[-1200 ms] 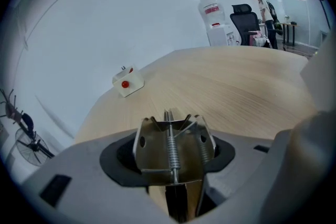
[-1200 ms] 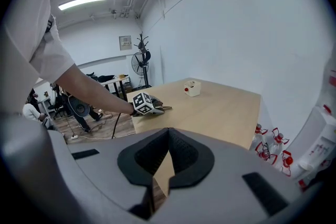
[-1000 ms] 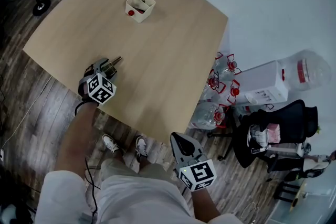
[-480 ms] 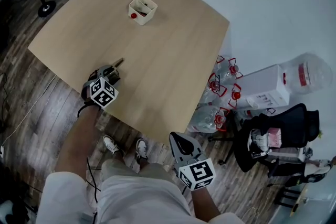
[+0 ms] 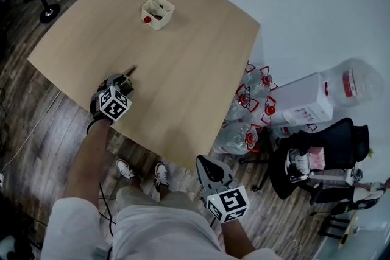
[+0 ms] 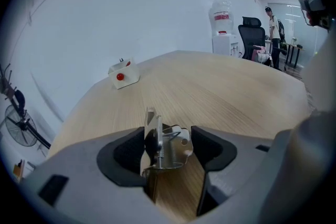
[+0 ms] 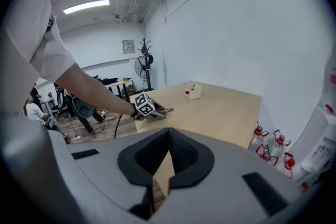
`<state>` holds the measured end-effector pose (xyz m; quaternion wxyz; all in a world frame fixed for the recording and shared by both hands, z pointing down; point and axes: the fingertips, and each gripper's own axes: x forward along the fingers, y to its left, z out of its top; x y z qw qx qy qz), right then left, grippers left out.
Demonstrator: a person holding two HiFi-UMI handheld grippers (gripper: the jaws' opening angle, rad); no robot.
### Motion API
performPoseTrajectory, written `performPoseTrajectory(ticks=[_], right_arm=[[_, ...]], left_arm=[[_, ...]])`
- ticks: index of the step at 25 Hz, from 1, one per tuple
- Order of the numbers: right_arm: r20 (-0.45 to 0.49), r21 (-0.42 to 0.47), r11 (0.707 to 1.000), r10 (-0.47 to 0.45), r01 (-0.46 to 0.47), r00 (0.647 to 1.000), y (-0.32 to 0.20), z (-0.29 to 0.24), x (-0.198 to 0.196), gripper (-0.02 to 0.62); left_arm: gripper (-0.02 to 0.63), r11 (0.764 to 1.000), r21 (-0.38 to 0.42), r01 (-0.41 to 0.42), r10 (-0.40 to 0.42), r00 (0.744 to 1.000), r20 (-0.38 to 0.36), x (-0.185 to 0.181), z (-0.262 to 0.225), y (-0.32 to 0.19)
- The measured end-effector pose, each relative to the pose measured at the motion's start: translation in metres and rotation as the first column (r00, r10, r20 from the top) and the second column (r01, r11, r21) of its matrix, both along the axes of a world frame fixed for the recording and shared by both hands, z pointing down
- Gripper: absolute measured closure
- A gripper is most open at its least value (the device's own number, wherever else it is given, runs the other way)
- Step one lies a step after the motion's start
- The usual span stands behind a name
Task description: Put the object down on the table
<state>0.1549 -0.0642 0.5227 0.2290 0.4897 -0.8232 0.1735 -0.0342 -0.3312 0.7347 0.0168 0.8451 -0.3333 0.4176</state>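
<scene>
My left gripper (image 5: 124, 80) rests low over the near left part of the wooden table (image 5: 195, 52), shut on a metal spring clip (image 5: 129, 72). In the left gripper view the clip (image 6: 167, 148) sits upright between the jaws of the left gripper (image 6: 169, 136), its tip pointing out over the tabletop (image 6: 220, 86). My right gripper (image 5: 208, 164) hangs off the table's near edge above the floor, shut with nothing in it; in its own view the right gripper (image 7: 169, 135) shows its jaws touching.
A small white box (image 5: 158, 11) with a red item stands at the far side of the table, also seen as the white box (image 6: 124, 75). Several water bottles (image 5: 247, 112), a white carton (image 5: 298, 103) and a black chair (image 5: 317, 155) crowd the floor on the right. A fan stand (image 5: 42, 6) is far left.
The left gripper keeps hold of the clip at about the same spot near the table's edge. The right gripper has not moved; only the head view shifted a little.
</scene>
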Motion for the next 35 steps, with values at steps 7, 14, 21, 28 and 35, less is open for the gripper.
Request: performPoseTrajectory(ticks=[7, 14, 21, 28, 35], right_arm=[[0.009, 0.004, 1.000, -0.006, 0.006, 1.000, -0.002, -0.001, 0.005, 0.597], [0.027, 0.015, 0.999, -0.032, 0.032, 0.999, -0.006, -0.002, 0.009, 0.597], [0.064, 0.071, 0.991, -0.120, 0.115, 0.991, -0.025, -0.017, -0.004, 0.597], [0.090, 0.128, 0.968, -0.228, 0.216, 0.969, -0.049, -0.033, -0.028, 0.597], [0.105, 0.176, 0.943, -0.302, 0.281, 0.948, -0.070, -0.047, -0.052, 0.597]], left_arm=[[0.341, 0.999, -0.030, -0.038, 0.038, 0.999, 0.000, 0.007, 0.003, 0.006], [0.334, 1.000, -0.014, -0.022, 0.021, 1.000, -0.020, 0.009, -0.008, 0.014], [0.330, 0.999, 0.039, 0.026, -0.023, 0.997, -0.074, 0.012, -0.049, 0.038], [0.331, 0.984, 0.047, 0.172, -0.162, 0.972, -0.168, -0.013, -0.089, 0.059], [0.529, 0.946, 0.071, 0.316, -0.291, 0.926, -0.242, -0.065, -0.128, 0.076]])
